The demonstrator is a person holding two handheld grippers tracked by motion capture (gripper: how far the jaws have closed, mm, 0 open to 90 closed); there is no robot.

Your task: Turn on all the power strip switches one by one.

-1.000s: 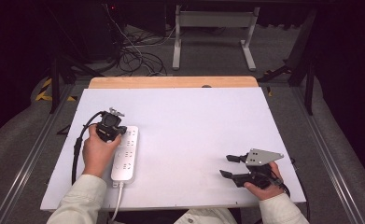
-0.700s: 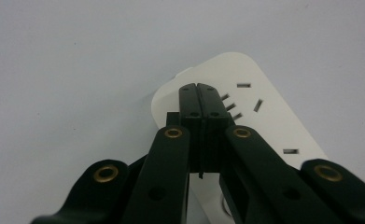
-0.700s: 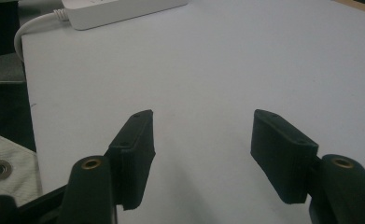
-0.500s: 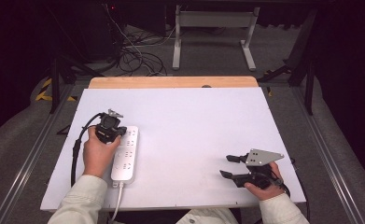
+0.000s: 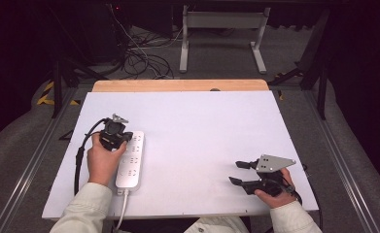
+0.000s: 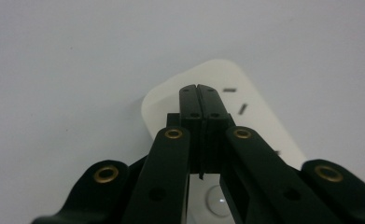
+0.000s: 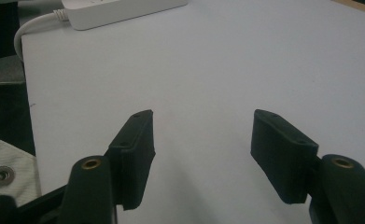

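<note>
One white plastic power strip (image 5: 130, 159) lies on the white table (image 5: 202, 131); left claw (image 6: 200, 93), pressed together empty, hovers over it, right claw (image 5: 239, 173) gapes wide, well apart from it.

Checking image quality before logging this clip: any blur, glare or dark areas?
High view: table evenly lit, surroundings dark. Left gripper view: shut left gripper soft up close, power strip pale, slightly washed out. Right gripper view: open right gripper slightly soft, no glare.
</note>
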